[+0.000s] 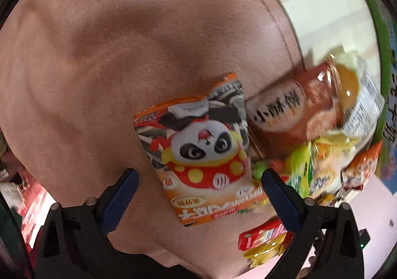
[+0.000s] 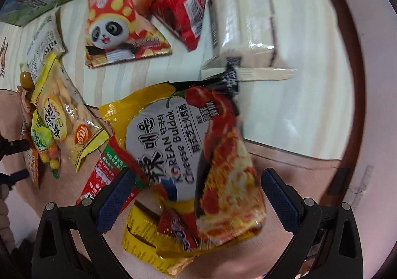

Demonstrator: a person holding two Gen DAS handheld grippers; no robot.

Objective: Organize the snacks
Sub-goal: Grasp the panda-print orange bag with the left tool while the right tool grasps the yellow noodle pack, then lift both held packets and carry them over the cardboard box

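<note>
L gripper (image 1: 199, 181) jaws wide apart; R gripper (image 2: 198, 179) likewise, prob. gripping nothing.

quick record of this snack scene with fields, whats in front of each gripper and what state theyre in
left gripper: open, holding nothing
in front of left: panda snack bag lying on pink cloth
right gripper: open, holding nothing
in front of right: cheese noodle packet on top of other packets
further back, right view: second panda bag, red packet, wrapped white pack
beside left: pile of mixed snacks
</note>
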